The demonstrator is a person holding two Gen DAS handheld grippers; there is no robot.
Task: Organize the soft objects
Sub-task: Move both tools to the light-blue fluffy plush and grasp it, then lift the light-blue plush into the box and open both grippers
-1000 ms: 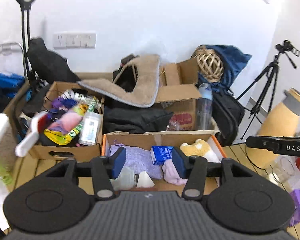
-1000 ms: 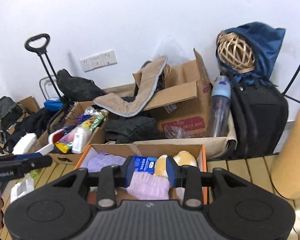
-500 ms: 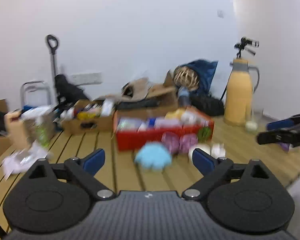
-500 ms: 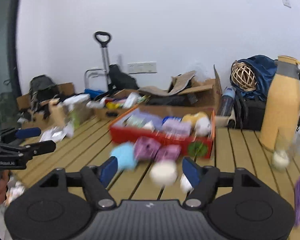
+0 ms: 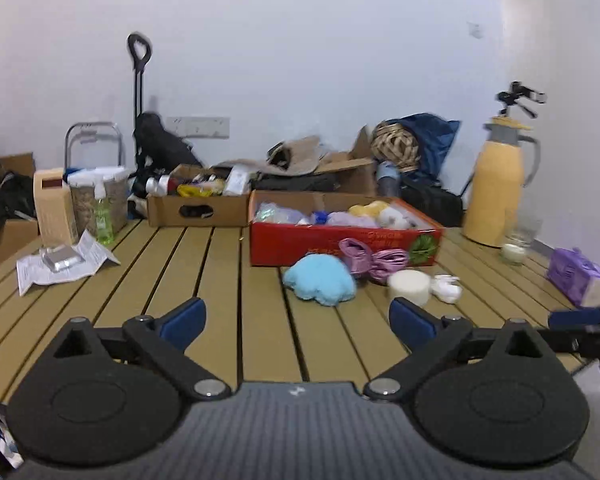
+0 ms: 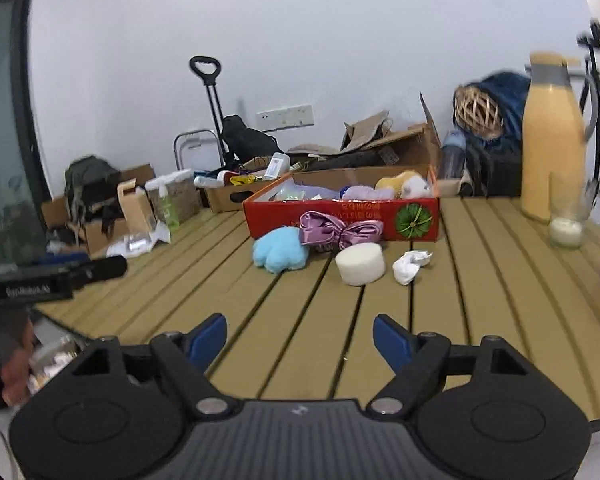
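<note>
A red box (image 5: 340, 238) (image 6: 340, 216) holding several soft items stands mid-table. In front of it lie a blue plush (image 5: 320, 280) (image 6: 280, 254), a purple satin bow (image 5: 370, 260) (image 6: 336, 232), a white round sponge (image 5: 409, 286) (image 6: 360, 265) and a small white cloth (image 5: 446, 288) (image 6: 410, 266). My left gripper (image 5: 298, 320) is open and empty, well short of the plush. My right gripper (image 6: 300, 338) is open and empty, near the table's front edge; it also shows at the right edge of the left wrist view (image 5: 580, 334).
A yellow thermos (image 5: 496, 192) (image 6: 552, 140), a glass candle (image 5: 514, 248) (image 6: 566, 226) and a purple pack (image 5: 576, 282) stand right. Papers (image 5: 60, 264), a green bottle (image 5: 103, 216) and cardboard boxes (image 5: 198, 208) stand left and behind. The other gripper (image 6: 52, 278) shows at the left.
Both grippers pulled back from above the red box to low over the near table and opened wider. The loose soft items now lie ahead of them.
</note>
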